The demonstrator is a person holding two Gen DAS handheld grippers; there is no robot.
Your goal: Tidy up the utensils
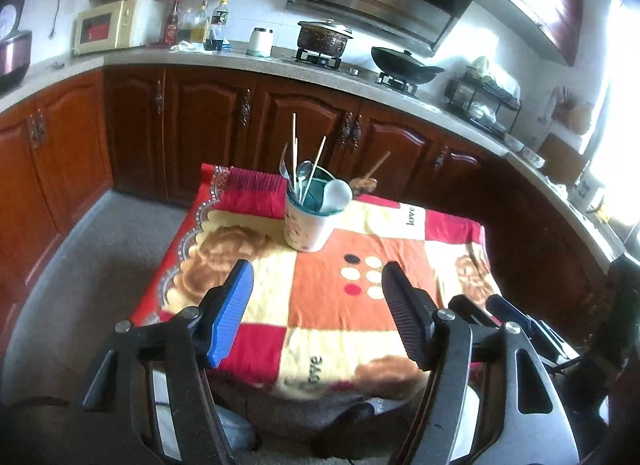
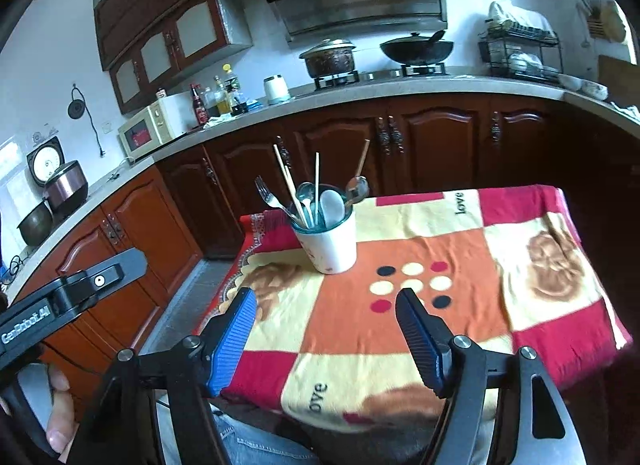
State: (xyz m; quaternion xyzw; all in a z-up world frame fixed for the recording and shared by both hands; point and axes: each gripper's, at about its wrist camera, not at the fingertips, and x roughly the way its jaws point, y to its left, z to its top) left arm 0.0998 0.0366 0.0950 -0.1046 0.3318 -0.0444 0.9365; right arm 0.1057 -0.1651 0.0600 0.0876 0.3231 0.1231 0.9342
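Kitchen cabinets behind, and a small table [image 2: 532, 205] under a checkered blanket in front. All the utensils look already stood up in the white cup [image 2: 332, 245] at the far-left part of the blanket: chopsticks [image 2: 288, 185], fork [image 2: 266, 195], spoons, handles mostly pointing up. Left tongs [image 1: 316, 305] and right tongs [image 2: 326, 329] both sit open and empty at the near edge, cup straight ahead and well apart; neither looks clearly closer.
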